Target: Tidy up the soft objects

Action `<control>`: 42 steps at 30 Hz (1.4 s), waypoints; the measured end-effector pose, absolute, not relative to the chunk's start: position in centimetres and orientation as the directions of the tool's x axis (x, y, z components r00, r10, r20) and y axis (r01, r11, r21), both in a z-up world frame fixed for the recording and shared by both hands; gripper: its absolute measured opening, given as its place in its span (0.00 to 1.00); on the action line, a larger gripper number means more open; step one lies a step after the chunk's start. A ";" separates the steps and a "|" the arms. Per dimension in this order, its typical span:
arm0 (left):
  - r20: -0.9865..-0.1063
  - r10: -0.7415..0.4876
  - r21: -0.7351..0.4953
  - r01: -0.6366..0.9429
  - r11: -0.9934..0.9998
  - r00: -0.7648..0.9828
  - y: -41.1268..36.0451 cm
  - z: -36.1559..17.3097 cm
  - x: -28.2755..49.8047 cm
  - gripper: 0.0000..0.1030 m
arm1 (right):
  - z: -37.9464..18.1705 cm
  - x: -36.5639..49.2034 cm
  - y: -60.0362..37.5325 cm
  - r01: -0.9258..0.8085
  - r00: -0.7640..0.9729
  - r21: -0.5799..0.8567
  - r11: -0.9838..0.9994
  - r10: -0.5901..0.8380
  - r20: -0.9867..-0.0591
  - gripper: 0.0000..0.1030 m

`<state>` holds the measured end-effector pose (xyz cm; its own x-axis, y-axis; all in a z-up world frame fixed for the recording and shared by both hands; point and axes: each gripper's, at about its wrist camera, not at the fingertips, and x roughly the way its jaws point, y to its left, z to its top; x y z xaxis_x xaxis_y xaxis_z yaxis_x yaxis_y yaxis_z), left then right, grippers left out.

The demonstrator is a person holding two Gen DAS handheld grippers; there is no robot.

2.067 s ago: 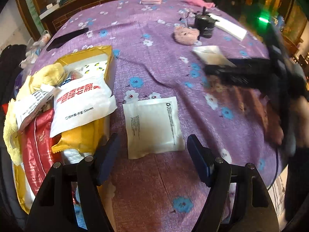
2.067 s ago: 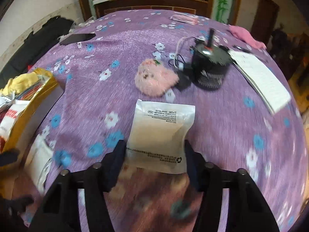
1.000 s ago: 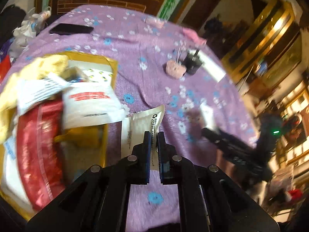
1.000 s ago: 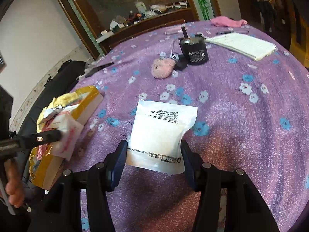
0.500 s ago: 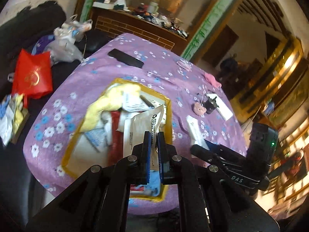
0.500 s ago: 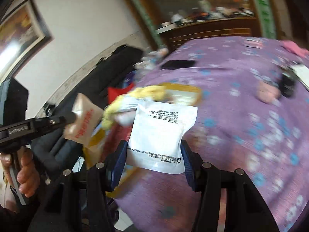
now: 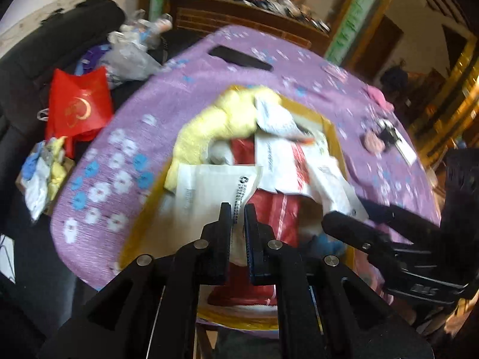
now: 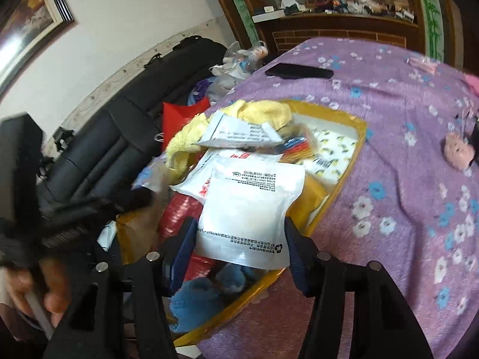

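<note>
Both grippers angled down over the yellow box [image 8: 357,137] on the purple table [image 8: 389,125]. Left gripper [image 7: 238,209] pinched tight on a white pouch's [image 7: 209,191] edge. Right gripper [image 8: 239,233] jaws opening, second white pouch [image 8: 251,206] between them above the box's pile; pad contact unclear.

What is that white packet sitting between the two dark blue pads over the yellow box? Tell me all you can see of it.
The white packet is a flat, soft-looking sealed pouch, plastic by its sheen, with small black print along its top and bottom edges and a recycling mark at one corner. It hangs over the crowded yellow box, above other packets and a red bag. The right gripper flanks its lower edge; its jaws are opening, so the packet is being let go.
</note>
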<state>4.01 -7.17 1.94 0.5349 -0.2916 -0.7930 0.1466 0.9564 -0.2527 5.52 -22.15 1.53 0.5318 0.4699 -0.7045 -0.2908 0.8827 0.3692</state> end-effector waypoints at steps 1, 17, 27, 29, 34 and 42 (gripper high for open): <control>-0.782 -0.301 -0.264 0.147 0.953 0.545 -7.0 2.2 3.7 0.10 | 1.7 5.4 -22.2 -0.303 0.533 0.378 0.875 0.485 -0.693 0.63; -0.696 -0.145 -0.100 0.105 0.989 0.703 -11.0 5.5 1.3 0.69 | 2.7 2.9 -25.5 -0.167 0.582 0.404 0.899 0.421 -0.696 0.68; -0.707 0.055 0.114 0.038 0.993 0.705 -13.9 5.8 0.8 0.69 | 2.3 2.7 -26.3 -0.136 0.571 0.389 0.911 0.393 -0.721 0.68; -0.700 0.070 0.131 0.032 0.991 0.710 -14.0 5.8 0.7 0.69 | 2.4 2.6 -26.4 -0.134 0.573 0.393 0.910 0.394 -0.719 0.68; -0.701 0.097 0.160 0.022 0.987 0.706 -14.5 5.8 0.6 0.69 | 2.4 2.4 -26.6 -0.120 0.577 0.396 0.910 0.389 -0.719 0.68; -0.712 0.123 0.159 -0.012 0.987 0.691 -13.7 5.0 1.4 0.69 | 2.4 2.5 -26.4 -0.116 0.574 0.394 0.912 0.385 -0.723 0.68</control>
